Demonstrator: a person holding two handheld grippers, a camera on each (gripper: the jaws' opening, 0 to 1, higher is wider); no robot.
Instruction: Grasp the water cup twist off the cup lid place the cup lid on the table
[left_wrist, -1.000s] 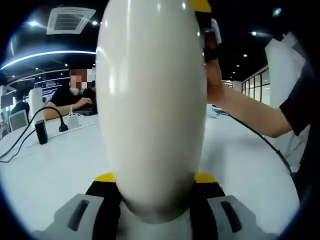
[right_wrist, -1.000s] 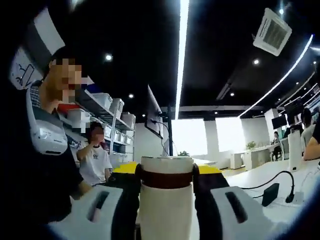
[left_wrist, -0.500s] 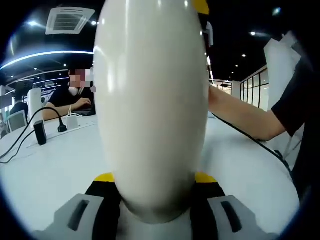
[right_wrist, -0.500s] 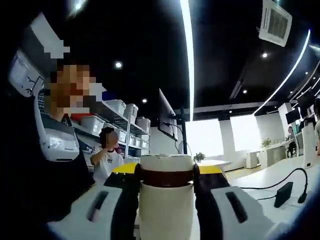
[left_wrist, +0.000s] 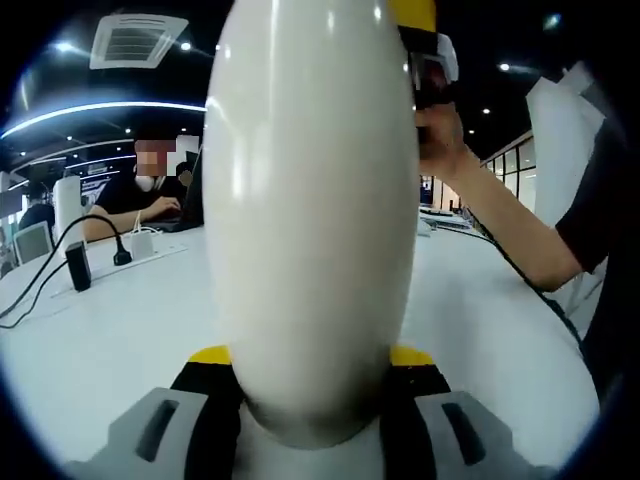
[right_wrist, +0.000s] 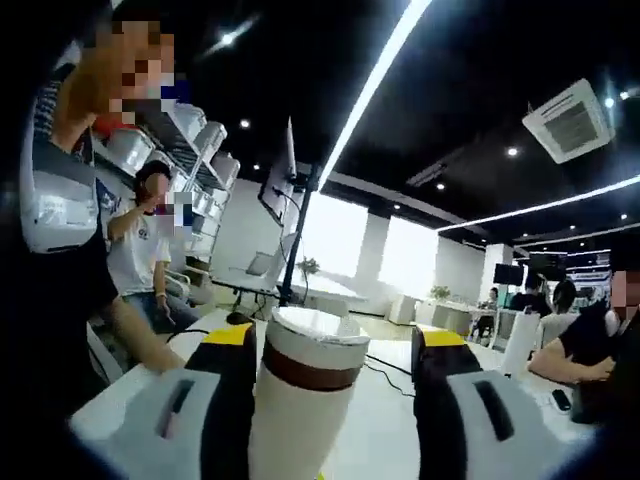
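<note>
Cup body, white and rounded: the water cup (left_wrist: 310, 220) is seen in the left gripper view, its long axis running up the view away from the camera, its lower end seated between the yellow-tipped jaws of the left gripper (left_wrist: 310, 385), which are pressed against its sides; in the right gripper view its brown-banded cup lid (right_wrist: 315, 350) is seen, leaning toward the left jaw of the right gripper (right_wrist: 330, 350), whose jaws are spread, a gap being visible on the right side; a hand (left_wrist: 445, 135) is seen past the cup; a white table (left_wrist: 110, 320) stretches beneath, a seated person (left_wrist: 150, 195) at its far edge; a dark ceiling (right_wrist: 470, 90) with strip lights is overhead.
</note>
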